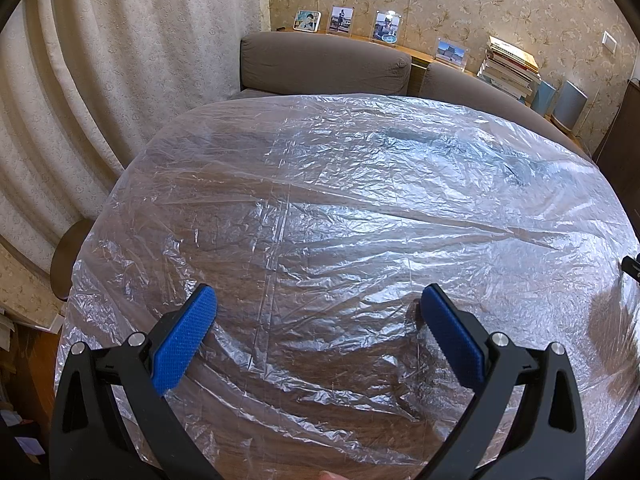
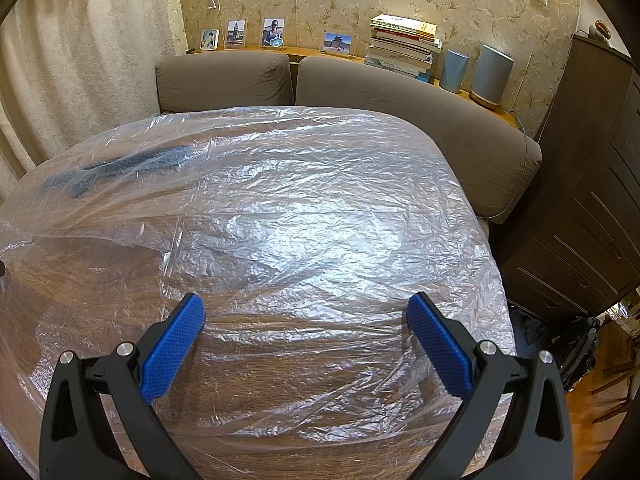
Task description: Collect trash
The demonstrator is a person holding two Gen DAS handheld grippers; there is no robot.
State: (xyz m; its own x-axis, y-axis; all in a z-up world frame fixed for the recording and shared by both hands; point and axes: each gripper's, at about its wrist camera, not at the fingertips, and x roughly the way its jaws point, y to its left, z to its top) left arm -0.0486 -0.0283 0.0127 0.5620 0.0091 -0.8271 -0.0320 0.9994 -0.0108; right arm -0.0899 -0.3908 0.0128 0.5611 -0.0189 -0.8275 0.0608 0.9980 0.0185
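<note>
Hovering over a wooden table draped edge to edge in a crinkled clear plastic sheet, left gripper spread wide, blue pads apart and grasping nothing. Right gripper likewise released, empty, above the same sheet. Under the plastic toward the far side, a dark long object, too blurred to identify. Beyond the table, a brown sofa; behind it, photo frames and stacked books.
</note>
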